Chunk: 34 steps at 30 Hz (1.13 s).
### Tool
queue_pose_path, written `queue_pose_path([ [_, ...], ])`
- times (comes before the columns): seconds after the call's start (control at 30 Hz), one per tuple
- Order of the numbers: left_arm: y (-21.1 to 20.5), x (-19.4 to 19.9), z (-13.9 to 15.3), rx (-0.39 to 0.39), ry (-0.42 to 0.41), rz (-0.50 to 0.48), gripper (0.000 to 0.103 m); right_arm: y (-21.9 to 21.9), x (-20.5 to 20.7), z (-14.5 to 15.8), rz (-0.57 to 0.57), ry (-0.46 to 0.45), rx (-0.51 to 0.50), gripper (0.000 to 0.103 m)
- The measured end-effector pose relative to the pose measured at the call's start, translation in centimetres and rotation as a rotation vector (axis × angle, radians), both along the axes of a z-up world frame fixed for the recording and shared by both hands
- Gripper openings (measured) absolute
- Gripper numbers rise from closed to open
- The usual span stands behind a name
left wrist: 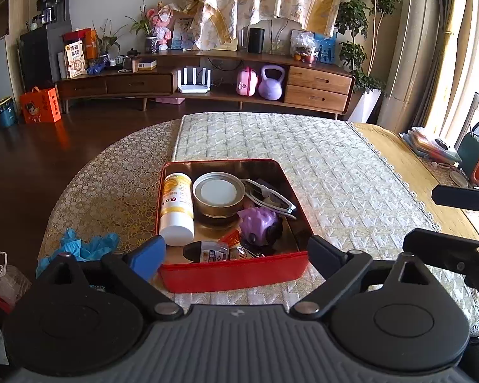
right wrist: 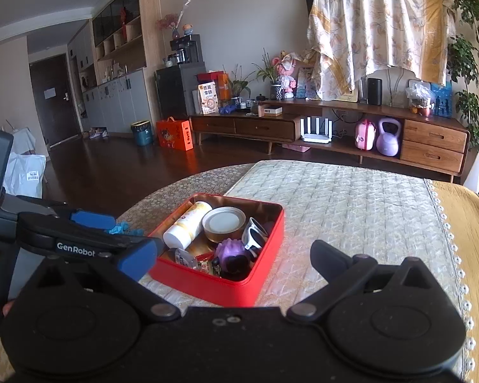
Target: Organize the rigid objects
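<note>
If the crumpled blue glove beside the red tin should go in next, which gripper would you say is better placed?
Probably the left gripper: open and empty, with the crumpled blue glove just beyond its blue-padded finger; the right gripper sits across the red tin.

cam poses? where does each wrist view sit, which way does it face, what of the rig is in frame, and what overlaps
Left wrist: behind the open left gripper, tilted down at the red tin; right gripper's fingers at the right edge.
Right wrist: behind the open right gripper, further right, facing the red tin; left gripper at left.
Shared: tin, table, TV cabinet.
</note>
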<state>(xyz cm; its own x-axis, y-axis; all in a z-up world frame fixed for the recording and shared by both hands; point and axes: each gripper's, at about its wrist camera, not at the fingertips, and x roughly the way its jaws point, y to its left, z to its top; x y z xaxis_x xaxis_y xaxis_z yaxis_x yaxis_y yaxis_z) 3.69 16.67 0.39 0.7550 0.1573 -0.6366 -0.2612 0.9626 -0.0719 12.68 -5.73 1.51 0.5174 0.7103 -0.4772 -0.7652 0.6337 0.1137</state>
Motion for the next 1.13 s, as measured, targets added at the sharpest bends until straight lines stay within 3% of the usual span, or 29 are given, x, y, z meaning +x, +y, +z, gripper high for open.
queue_pose_path([
  [0.27,-1.6,-0.6,0.1,-0.01,-0.017,-0.013,0.103,-0.7,-1.0,-0.5,-0.009,-0.012,-0.016,0.103],
  [0.77,-3.3,-1.7,1.1,0.069,-0.039,0.035,0.103,-1.8,-1.1,-0.8,-0.017,0.01,0.002,0.103],
  [1.13,-3.4,-1.2,0.9,0.053,-0.018,0.046,0.103,-2.9,-0.8,-1.5,-0.047,0.029,0.007,0.103],
])
